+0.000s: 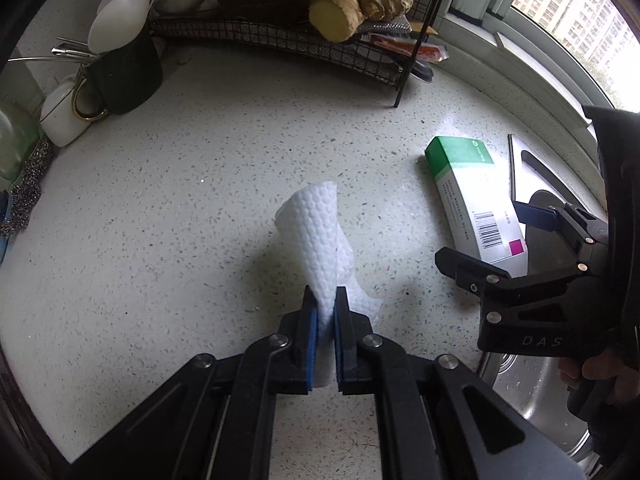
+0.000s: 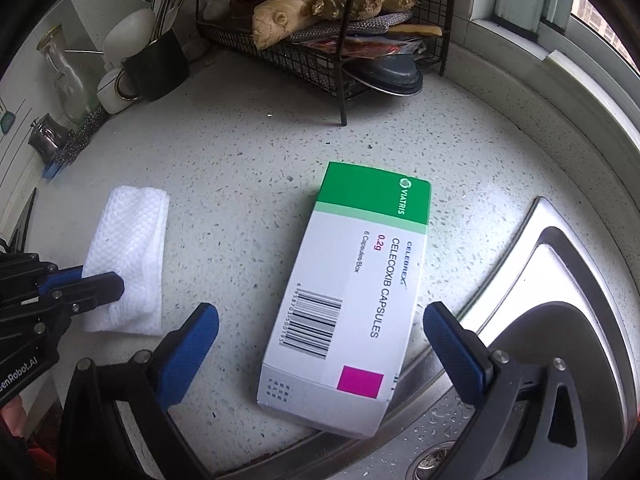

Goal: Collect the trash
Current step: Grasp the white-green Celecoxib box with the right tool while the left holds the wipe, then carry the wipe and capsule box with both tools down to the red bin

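A crumpled white paper towel (image 1: 316, 236) lies on the speckled countertop. My left gripper (image 1: 325, 300) is shut on its near end; it also shows at the left of the right wrist view (image 2: 100, 280), pinching the towel (image 2: 128, 256). A green and white medicine box (image 2: 352, 300) lies flat by the sink edge; it shows in the left wrist view (image 1: 476, 204) too. My right gripper (image 2: 320, 328) is open, its blue pads either side of the box's near end, just above it. It appears in the left wrist view (image 1: 504, 236) at the right.
A black wire rack (image 2: 320, 60) with ginger roots (image 2: 320, 8) stands at the back. A black utensil cup (image 1: 120, 72) and white cup (image 1: 64, 116) stand back left. The steel sink (image 2: 560, 280) is at the right, window ledge (image 1: 520, 60) beyond.
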The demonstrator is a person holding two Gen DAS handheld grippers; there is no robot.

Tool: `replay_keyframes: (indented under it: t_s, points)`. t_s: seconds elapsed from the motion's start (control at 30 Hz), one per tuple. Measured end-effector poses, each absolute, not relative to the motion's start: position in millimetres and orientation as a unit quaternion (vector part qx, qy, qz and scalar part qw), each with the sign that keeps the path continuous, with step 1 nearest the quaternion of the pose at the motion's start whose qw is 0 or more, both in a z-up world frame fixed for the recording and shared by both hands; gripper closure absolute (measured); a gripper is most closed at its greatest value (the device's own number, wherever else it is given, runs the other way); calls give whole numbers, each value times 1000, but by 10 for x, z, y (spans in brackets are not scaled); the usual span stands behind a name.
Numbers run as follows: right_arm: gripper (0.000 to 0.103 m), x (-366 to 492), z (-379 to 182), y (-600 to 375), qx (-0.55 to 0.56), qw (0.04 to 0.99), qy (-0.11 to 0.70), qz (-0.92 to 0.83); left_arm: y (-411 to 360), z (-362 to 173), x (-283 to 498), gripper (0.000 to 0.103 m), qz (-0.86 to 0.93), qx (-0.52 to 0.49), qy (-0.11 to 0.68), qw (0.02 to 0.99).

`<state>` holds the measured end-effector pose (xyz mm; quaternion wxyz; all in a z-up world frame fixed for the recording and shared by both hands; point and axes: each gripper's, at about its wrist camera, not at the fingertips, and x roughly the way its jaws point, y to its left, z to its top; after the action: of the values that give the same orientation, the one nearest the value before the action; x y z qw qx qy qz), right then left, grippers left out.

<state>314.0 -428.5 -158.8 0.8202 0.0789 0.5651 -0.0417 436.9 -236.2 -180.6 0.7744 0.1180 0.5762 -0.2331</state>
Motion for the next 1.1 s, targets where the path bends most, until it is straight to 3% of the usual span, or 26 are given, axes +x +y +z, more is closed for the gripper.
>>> replay_keyframes:
  t_s: [0.07,0.13,0.27,0.5,1.1]
  points:
    - [5,3177,-1603,-4261,72,821,565,-40,-2334,-1826,4370,97,-229,119,579,773]
    - [19,3199,-1617,-4215,61,820,568,-37,-2319,-1852,4384,97,-229,116,581,772]
    - [33,3243,-1625,-4109,24,824,565,-34,-2295,-1867,4384,97,-229,111,580,774]
    - [38,3260,-1606,-3979,30,828,560,-10,-2233,-1858,4334,97,-226,112,579,775]
    - [39,2760,-1068,-3427,12,857,515,4,-1541,-1357,3687,97,-213,112,551,799]
